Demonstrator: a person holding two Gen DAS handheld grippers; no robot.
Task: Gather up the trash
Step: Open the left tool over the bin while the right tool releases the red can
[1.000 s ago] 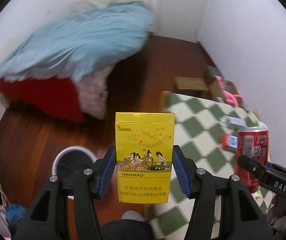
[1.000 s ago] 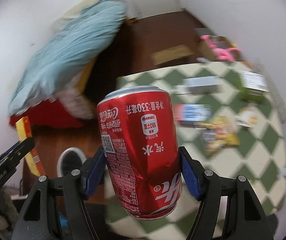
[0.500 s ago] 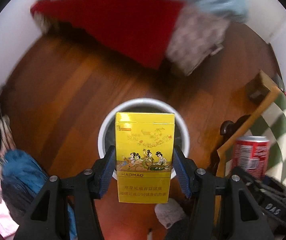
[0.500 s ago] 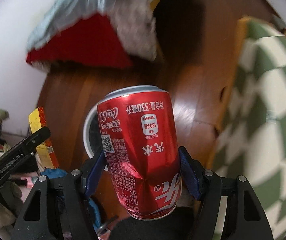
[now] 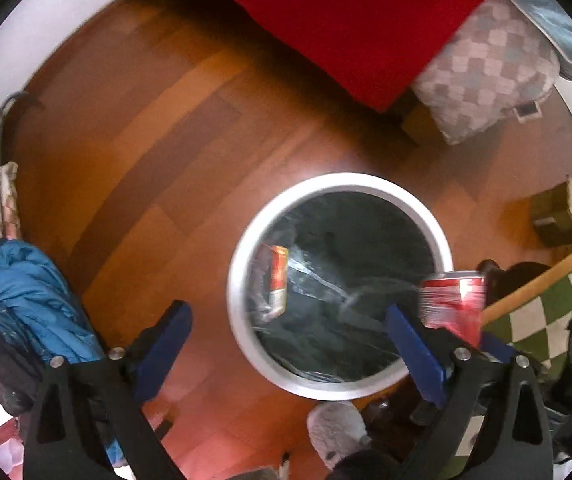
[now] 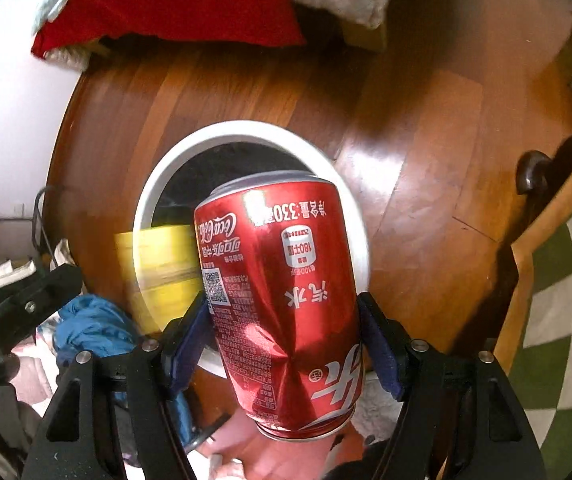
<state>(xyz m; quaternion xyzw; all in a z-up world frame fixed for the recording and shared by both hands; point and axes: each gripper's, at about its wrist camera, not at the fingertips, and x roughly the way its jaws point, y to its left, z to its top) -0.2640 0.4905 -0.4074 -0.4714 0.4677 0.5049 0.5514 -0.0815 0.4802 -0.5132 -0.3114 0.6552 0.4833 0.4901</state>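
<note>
1. Grippers: my left gripper (image 5: 286, 350) stands spread wide and empty above the near rim of the bin; my right gripper (image 6: 286, 344) pinches the red cola can (image 6: 281, 304) across its dented waist, fingers pressed on both sides.
2. Key relation: the can's long axis runs forward along the fingers, its top pointing toward the white-rimmed trash bin (image 6: 241, 130), which lies directly ahead and below. I judge the right hand to be the one that acts next; a release should drop the can inside, though it sits nearer the bin's right rim than its centre.
3. Bin contents: in the left view the bin (image 5: 241, 264) shows a black liner and a blurred red-and-yellow item against its left inner wall. In the right view a yellow pack (image 6: 161, 264), motion-blurred, overlaps the bin's left rim; I cannot tell whether it is fully inside.
4. Surroundings: blue clothing (image 5: 33, 304) left of the bin, green-checked table edge (image 5: 538, 320) to the right, red bedding (image 5: 346, 12) beyond. Nothing blocks the drop.
</note>
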